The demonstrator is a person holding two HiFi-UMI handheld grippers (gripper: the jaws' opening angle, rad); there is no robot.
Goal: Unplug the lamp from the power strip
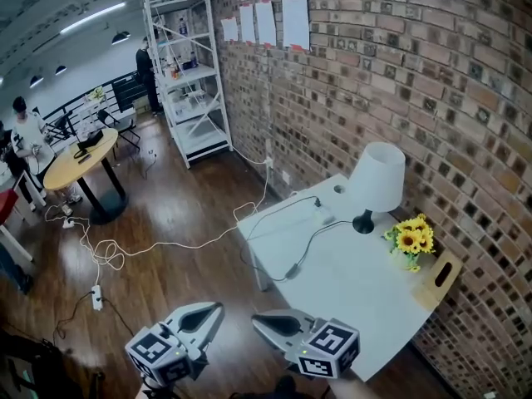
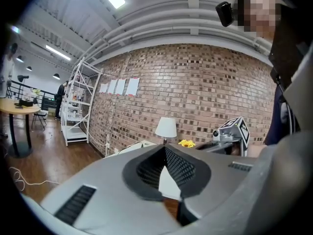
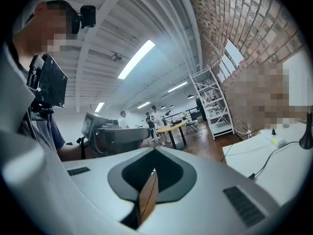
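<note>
A lamp [image 1: 376,179] with a white shade and black base stands on the white table [image 1: 357,293] by the brick wall. Its black cord [image 1: 312,243] runs across the tabletop toward the white power strip [image 1: 321,216] near the table's far edge. Both grippers hover below the table's near corner, over the wooden floor. My left gripper [image 1: 216,307] and right gripper [image 1: 258,319] are shut and hold nothing. The left gripper view has the lamp [image 2: 166,128] far ahead beyond the shut left gripper [image 2: 165,150]. Past the shut right gripper [image 3: 154,153], the right gripper view shows the power strip [image 3: 276,141] at far right.
Yellow sunflowers [image 1: 412,239] and a wooden holder [image 1: 440,279] sit on the table right of the lamp. A white cable crosses the floor to a second strip [image 1: 97,296]. A round wooden table [image 1: 79,160], a white shelf rack [image 1: 191,81] and people stand farther back.
</note>
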